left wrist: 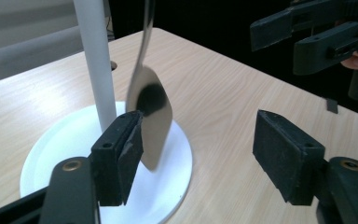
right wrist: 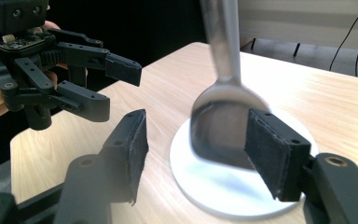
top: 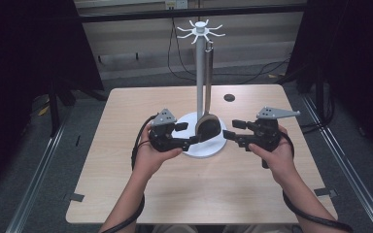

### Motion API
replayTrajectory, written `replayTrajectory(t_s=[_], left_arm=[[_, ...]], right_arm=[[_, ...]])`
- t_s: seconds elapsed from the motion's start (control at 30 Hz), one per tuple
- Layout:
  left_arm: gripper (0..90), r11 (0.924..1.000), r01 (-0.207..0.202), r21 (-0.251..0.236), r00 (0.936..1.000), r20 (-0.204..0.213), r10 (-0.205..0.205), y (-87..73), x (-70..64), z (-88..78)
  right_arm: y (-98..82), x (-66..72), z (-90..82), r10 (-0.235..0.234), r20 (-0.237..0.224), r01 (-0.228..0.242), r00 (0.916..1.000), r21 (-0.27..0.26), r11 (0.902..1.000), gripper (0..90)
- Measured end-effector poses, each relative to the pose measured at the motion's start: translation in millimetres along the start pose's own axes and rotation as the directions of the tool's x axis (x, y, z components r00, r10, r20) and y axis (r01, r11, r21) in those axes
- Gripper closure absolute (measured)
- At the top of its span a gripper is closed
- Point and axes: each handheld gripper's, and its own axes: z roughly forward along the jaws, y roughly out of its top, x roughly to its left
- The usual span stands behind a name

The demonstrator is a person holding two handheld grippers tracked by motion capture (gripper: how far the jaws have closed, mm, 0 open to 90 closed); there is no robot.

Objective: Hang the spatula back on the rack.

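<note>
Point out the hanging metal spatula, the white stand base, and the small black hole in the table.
spatula [left wrist: 150,112]: left gripper view, blade.
stand base [right wrist: 223,193]: right gripper view, front rim.
table hole [top: 229,97]: high view, centre.

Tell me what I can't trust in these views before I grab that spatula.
- Spatula: its blade is motion-blurred in the right gripper view.
- Its hook at the stand top: too small in the high view, cut off by the top edge in both gripper views.
- Left gripper: blade contact unclear.
</note>
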Motion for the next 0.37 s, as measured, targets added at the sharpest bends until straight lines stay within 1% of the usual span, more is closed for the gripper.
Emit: replayTrajectory(t_s=[0.13, 0.2, 0.27, 0.37], left_arm=[[28.8, 0.9998, 0.001, 0.020, 0.9999, -0.017, 0.000, -10.2, -0.8, 3.1], [27.3, 0.9998, 0.004, 0.020, 0.9999, -0.015, -0.004, -13.9, -1.1, 4.9], [26.2, 0.9996, 0.003, 0.027, 0.9997, -0.023, -0.002, -15.4, -1.8, 6.4], [25.3, 0.9996, 0.001, 0.027, 0.9998, -0.021, -0.001, -14.8, -1.1, 7.6]], right_arm=[[-7.4, -0.7, -0.9, 0.004, -0.007, -0.004, 1.0000, 0.006, 1.0000, 34.8], [-10.8, -0.7, -1.0, -0.005, -0.002, 0.005, 1.0000, 0.016, 0.9999, 32.7], [-13.3, -0.4, -1.4, -0.007, 0.001, 0.007, 1.0000, 0.023, 0.9997, 31.4], [-15.8, -0.2, -2.3, -0.018, 0.001, 0.018, 0.9998, 0.030, 0.9994, 30.1]])
